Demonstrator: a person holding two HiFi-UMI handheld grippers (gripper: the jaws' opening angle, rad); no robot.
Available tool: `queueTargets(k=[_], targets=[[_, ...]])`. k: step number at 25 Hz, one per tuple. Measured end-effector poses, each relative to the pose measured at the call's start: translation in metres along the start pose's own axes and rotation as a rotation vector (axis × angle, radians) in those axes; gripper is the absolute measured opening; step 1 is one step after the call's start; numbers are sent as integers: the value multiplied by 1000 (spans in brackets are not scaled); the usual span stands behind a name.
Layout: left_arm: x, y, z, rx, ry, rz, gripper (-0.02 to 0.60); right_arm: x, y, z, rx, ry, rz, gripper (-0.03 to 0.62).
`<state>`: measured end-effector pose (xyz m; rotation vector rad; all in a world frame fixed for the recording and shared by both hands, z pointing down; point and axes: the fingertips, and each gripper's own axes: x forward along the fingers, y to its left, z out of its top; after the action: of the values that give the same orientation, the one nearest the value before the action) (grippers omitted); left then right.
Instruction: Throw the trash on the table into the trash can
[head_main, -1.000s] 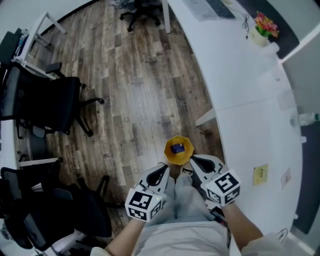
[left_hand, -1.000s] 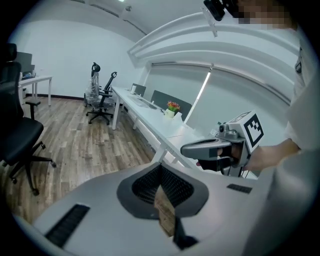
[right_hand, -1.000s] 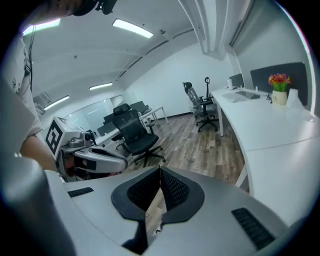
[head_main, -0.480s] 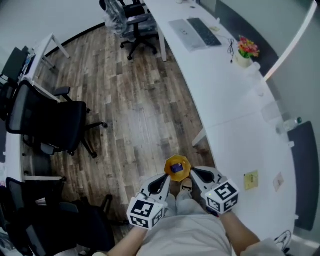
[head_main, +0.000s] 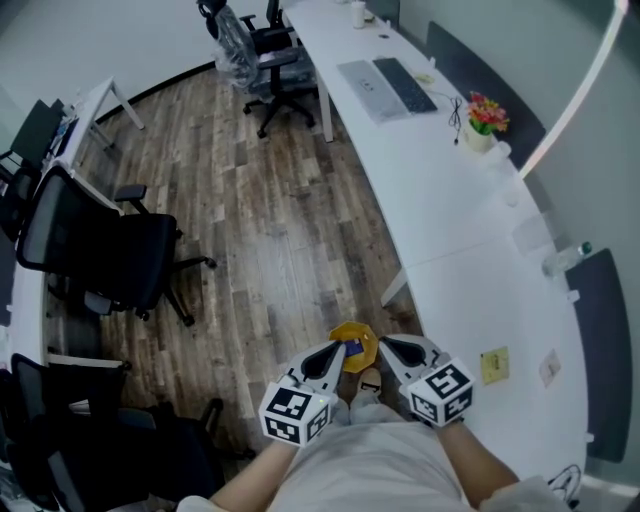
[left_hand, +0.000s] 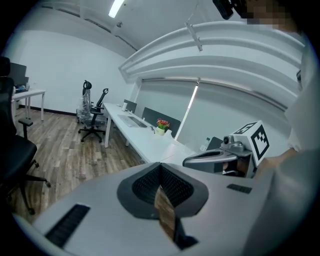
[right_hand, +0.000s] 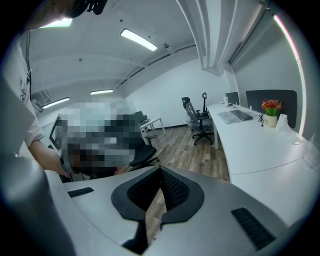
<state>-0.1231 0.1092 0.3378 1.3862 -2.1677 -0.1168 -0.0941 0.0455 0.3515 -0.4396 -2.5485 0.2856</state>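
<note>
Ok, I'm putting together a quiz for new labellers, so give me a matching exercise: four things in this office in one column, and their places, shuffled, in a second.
Things:
1. orange trash can
2. yellow note
3. flower pot
4. black office chair

Places:
A. on the floor at the left
B. far along the white desk, past the keyboard
C. on the floor, seen between the left gripper and the right gripper
D. at the near end of the white desk

Pairs: 1-C, 2-D, 3-B, 4-A
</note>
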Motion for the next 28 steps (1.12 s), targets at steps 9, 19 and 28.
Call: queueTargets(k=[9, 19, 28], targets=[[-1, -14, -2, 33, 34, -44, 0, 3, 3, 5, 11, -13, 7, 32], [-2, -18, -1, 41, 15, -82, 2, -4, -2, 1, 23, -25, -24, 32], [12, -33, -3, 57, 51, -166, 2, -30, -17, -4, 62, -60, -135, 32]])
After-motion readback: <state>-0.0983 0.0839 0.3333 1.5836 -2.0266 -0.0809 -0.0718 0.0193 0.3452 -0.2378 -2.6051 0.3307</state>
